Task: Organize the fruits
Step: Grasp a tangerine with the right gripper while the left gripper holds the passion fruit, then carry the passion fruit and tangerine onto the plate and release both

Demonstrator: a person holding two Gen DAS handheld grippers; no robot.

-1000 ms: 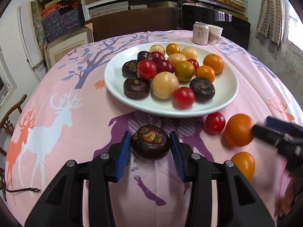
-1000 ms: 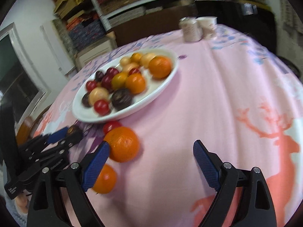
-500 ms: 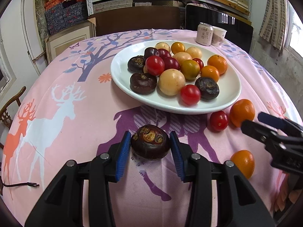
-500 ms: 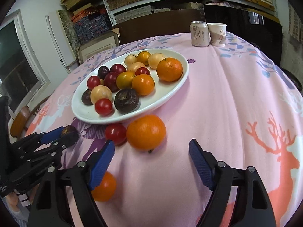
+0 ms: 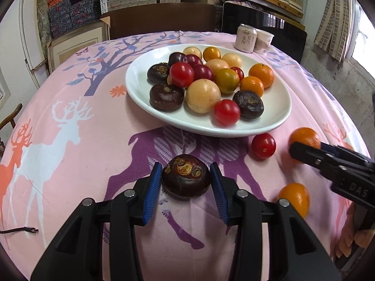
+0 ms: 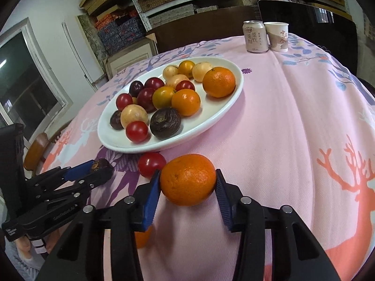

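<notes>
The left wrist view shows the left gripper [image 5: 186,179] with its jaws narrow around a dark fruit [image 5: 185,176] on the worktop [image 5: 70,140], just short of the plate [image 5: 276,114]; both blue pads sit at the fruit's sides, though contact there cannot be told for sure. Only this view shows a small orange [image 5: 294,198] in full, near the plate's right end, and the right gripper reaching to a larger orange [image 5: 304,137]. The right wrist view shows what is hidden there: the right gripper [image 6: 187,185] has its jaws closed on that orange [image 6: 188,179], centred between the pads, just in front of the plate [image 6: 225,112]. A red tomato [image 6: 151,164] lies between the orange and the plate rim. A can [image 6: 255,37] and cup [image 6: 278,36] stand beyond the plate.
</notes>
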